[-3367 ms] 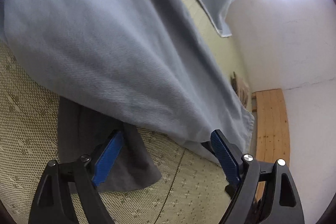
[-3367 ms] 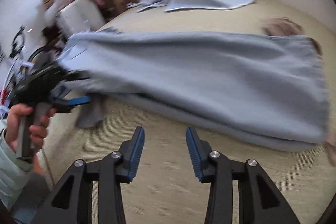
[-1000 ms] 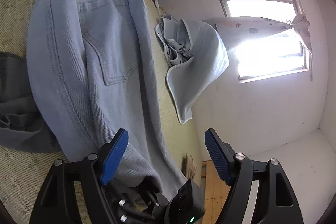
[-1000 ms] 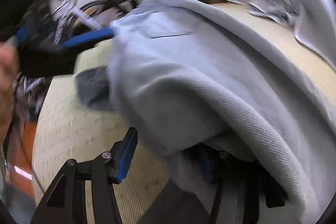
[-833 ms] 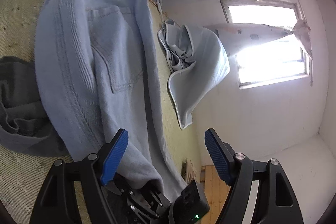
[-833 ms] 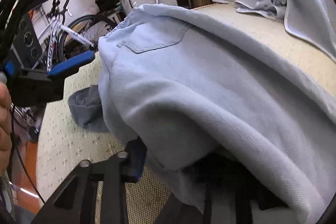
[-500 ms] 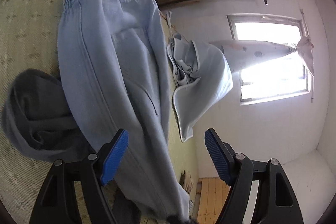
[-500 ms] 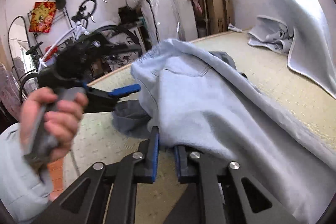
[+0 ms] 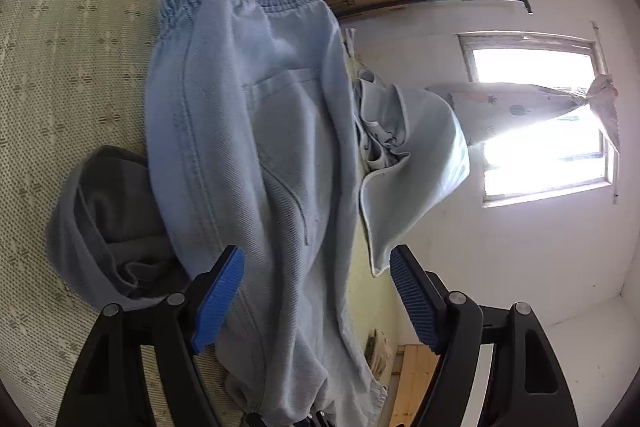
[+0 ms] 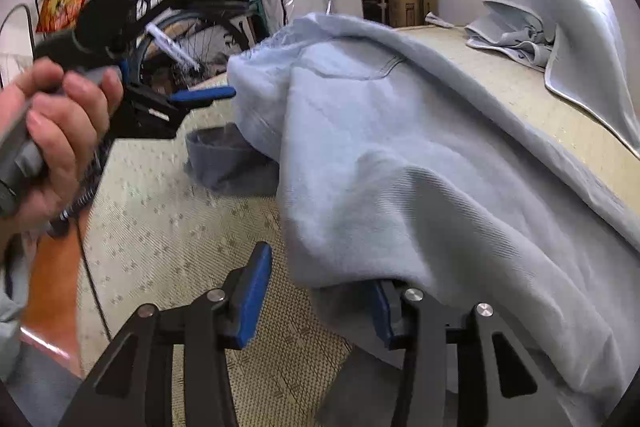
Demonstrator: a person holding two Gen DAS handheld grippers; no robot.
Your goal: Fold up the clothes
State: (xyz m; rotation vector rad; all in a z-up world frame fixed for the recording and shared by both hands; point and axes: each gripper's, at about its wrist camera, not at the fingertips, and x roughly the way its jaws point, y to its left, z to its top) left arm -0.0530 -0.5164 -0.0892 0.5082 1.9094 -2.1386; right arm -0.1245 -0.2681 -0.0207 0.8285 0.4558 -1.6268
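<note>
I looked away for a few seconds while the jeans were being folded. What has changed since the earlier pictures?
The light blue jeans, earlier stretched out flat and lifted, now lie doubled over on the mat, partly covering the grey garment. The right gripper clamped the fold, and its fingers are now opening, the cloth draped over one finger. The left gripper stayed open and empty. The pale blanket has not moved.

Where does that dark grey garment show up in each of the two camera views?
Left wrist view: dark grey garment at lower left, partly under the light blue trousers.
Right wrist view: dark grey garment left of centre, beside the trousers.
Shared landmark: the trousers' back pocket.
</note>
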